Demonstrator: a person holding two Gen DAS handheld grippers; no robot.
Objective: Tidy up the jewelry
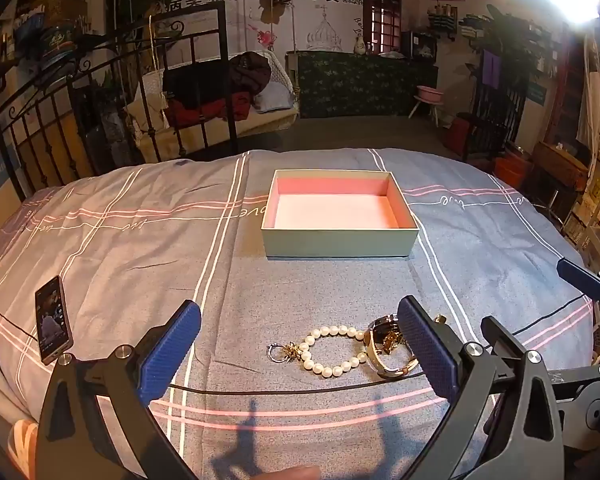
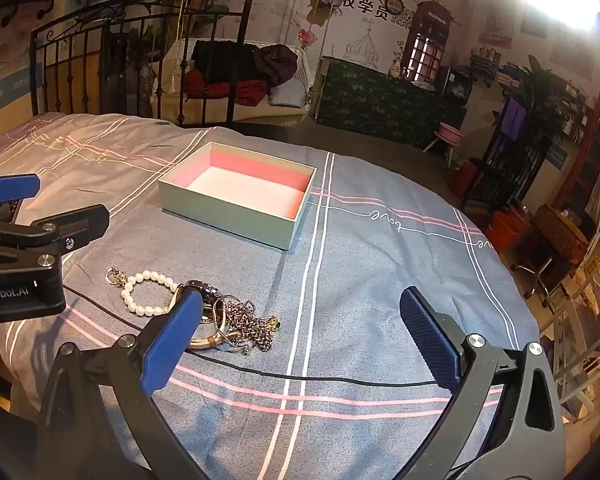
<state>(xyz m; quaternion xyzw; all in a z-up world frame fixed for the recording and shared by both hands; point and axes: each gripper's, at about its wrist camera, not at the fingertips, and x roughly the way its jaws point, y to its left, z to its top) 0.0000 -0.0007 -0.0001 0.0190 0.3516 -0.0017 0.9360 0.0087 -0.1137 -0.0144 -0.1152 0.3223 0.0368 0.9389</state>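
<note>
Both grippers wide open, nothing held: left gripper hangs over the pearl bracelet, right gripper over bare bedspread. Jewelry is one pile on the bed, near side of the empty box: bracelet, watch touching it, chain tangled against the watch, pile running left-right across my view. Bracelet sits just ahead between my left fingers, so left looks nearer for it; chain lies just past my right gripper's left finger, box well beyond both.
</note>
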